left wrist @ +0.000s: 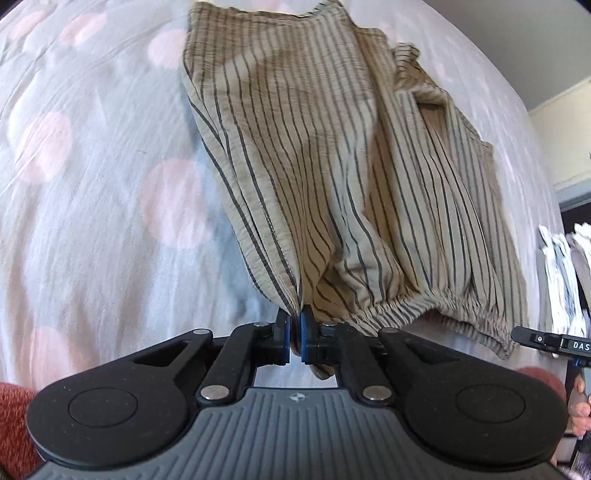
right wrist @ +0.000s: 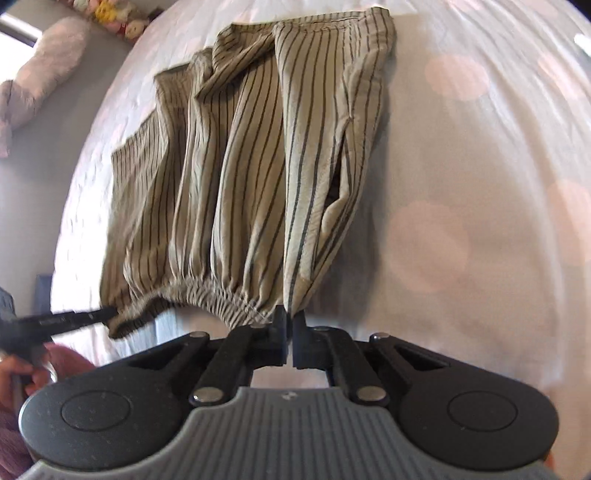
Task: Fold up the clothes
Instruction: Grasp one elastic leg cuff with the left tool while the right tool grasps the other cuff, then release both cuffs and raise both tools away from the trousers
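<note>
Beige shorts with dark pinstripes [left wrist: 332, 166] lie on a white bedsheet with pale pink dots [left wrist: 92, 184], their elastic waistband [left wrist: 406, 310] nearest me and lifted off the sheet. My left gripper [left wrist: 295, 321] is shut on one waistband corner, and cloth bunches between its blue pads. In the right wrist view the same shorts [right wrist: 251, 166] hang from my right gripper [right wrist: 290, 314], which is shut on the other waistband corner. The waistband [right wrist: 214, 291] sags between the two grips. The far leg hems still rest on the bed.
A stack of folded pale clothes [left wrist: 561, 277] stands at the bed's right edge. A fluffy white plush [right wrist: 48, 62] and small toys [right wrist: 110, 14] lie beyond the bed at upper left. A hand [right wrist: 18, 369] and a reddish sleeve [left wrist: 14, 417] hold the grippers.
</note>
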The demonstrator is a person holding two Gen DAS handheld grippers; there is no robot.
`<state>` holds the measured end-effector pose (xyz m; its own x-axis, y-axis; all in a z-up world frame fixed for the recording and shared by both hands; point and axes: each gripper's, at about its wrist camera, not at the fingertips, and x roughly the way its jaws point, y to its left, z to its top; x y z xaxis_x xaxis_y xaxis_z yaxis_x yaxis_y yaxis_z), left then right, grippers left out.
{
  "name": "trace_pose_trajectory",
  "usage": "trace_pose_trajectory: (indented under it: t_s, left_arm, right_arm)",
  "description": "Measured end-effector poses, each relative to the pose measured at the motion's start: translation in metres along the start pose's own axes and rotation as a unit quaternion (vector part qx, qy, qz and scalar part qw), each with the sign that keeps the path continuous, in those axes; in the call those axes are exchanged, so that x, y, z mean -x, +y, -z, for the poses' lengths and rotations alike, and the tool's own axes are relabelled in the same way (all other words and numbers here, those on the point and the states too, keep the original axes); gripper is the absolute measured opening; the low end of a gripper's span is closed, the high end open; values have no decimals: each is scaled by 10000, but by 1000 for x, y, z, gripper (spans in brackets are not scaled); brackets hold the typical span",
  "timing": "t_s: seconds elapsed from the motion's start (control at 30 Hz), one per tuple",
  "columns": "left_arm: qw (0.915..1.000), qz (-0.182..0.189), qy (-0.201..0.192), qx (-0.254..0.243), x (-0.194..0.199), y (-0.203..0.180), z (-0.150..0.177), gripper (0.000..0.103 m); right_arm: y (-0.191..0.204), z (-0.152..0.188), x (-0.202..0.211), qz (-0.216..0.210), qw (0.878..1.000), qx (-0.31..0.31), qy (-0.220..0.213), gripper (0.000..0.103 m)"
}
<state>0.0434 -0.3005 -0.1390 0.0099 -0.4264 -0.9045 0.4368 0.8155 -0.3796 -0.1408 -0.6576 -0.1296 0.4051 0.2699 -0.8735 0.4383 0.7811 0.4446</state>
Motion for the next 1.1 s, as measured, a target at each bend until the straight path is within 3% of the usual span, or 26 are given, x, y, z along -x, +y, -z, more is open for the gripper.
trace_pose_trajectory:
  t_s: [0.1,0.3,0.43,0.5,0.57,0.6,0.67,0.83,0.97,1.0,1.03,1.1]
  left_arm:
    - [9994,-132,191,-263,-6,-6,-8,3]
    - [9916,-968,583,-625,-53,-22,-31,3]
    - [9924,-963,589,-492,-61,-22,-43,5]
    - [9944,-826,545,-370,-56,-17,-44,12]
    - [9961,-694,486,-245,-48,-12,-46,29]
    - [9970,-619,408,-201,-44,-11,-48,33]
    - [9989,-412,175,-138,-32,-9,-51,49]
    - [9968,-185,-752,195,0,1,-59,50]
    - [9840,-161,-1726,407,20,9,-72,51]
    - [9806,-201,-1906,399,30,8,-67,51]
    - [9776,-253,-2052,395,36,7,-66,51]
    - [9723,-321,-2275,418,38,8,-73,51]
  right_arm:
    - [8,8,-13,367,9984,255,336,3]
    - [15,9,-59,1007,9908,547,714,0]
    - [16,9,-59,1138,9890,668,675,4]
    - [14,11,-53,1111,9899,665,577,6]
    - [11,12,-43,987,9924,633,384,10]
    - [11,13,-37,901,9936,620,263,13]
    - [11,15,-23,706,9953,654,-61,43]
    - [20,13,3,476,9915,877,-840,53]
    - [11,5,23,460,9811,816,-1693,56]
    - [10,4,26,451,9763,796,-1964,62]
    - [8,4,29,500,9701,778,-2244,75]
    - [7,1,33,546,9602,808,-2619,81]
